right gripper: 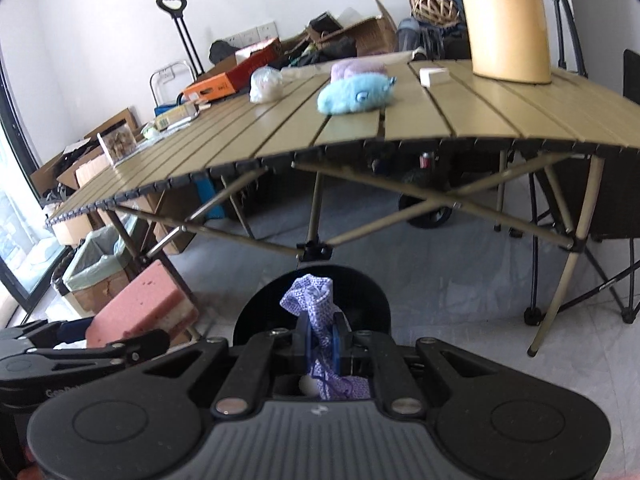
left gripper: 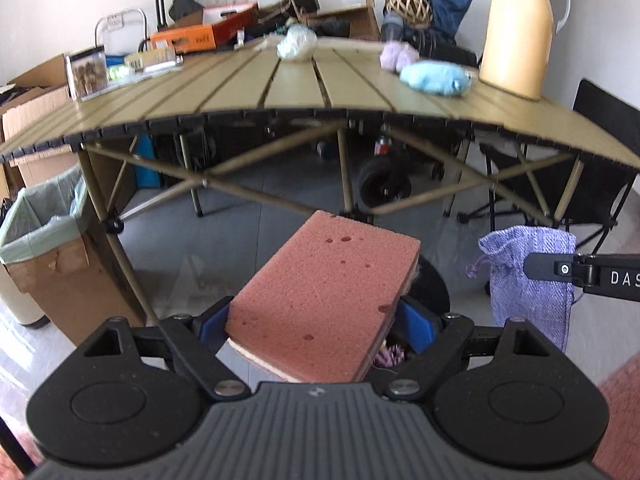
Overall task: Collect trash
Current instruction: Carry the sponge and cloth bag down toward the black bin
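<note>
With our left gripper (left gripper: 316, 328) clamping the pink sponge (left gripper: 324, 300) and right gripper (right gripper: 322, 344) pinching the purple pouch (right gripper: 312, 300) over the black bin (right gripper: 360, 296), the tabletop (left gripper: 300, 88) leftovers wait.

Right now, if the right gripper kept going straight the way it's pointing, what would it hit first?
Most likely the round black bin directly ahead and below the right gripper, which is shut on the purple pouch. Depth is hard to judge here, but nothing else shows in that line.

One sponge (left gripper: 324, 300), one pouch (left gripper: 528, 280), two plush toys (left gripper: 434, 77)
</note>
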Demonstrator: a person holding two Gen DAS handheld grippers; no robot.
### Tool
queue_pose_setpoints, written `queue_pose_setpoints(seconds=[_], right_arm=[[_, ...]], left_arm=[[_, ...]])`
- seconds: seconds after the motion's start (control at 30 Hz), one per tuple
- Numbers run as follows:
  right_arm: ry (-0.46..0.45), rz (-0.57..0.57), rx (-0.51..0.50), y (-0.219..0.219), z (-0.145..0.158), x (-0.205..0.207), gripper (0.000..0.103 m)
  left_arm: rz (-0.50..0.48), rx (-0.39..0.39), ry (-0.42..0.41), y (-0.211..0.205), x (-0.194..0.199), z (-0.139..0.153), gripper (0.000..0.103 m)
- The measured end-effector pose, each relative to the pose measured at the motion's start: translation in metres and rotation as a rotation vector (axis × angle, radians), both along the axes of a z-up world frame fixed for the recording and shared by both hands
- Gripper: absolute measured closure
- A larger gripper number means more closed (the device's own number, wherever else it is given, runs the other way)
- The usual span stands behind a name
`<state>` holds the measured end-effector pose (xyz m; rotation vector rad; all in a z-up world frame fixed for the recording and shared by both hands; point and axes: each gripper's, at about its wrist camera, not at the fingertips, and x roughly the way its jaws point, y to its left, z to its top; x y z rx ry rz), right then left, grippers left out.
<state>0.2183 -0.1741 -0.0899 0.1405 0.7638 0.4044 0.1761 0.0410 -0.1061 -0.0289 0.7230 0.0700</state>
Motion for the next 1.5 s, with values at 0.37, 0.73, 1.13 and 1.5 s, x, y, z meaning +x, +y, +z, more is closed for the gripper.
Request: queue_pose_setpoints(seconds=[0.37, 0.73, 1.13, 1.5], right_arm=[[0.102, 0.072, -0.041, 0.019, -0.03, 0.003, 0.094], [0.171, 0.021, -0.042, 0.003, -0.051, 0.009, 0.094], [0.202, -0.014, -0.03, -0.008, -0.059, 0.017, 0.094], [0.203, -0.013, -0.035, -0.005, -0.06, 0.019, 0.094]], left_arm=[[-0.025, 0.033, 0.159, -0.009, 0.009, -0.035, 0.017], [0.02, 0.013, 0.317, 0.003, 0.02, -0.059, 0.017], [0.079, 0.032, 0.403, 0.022, 0.022, -0.081, 0.017], [0.1, 0.045, 0.405, 0.029, 0.021, -0.083, 0.017]])
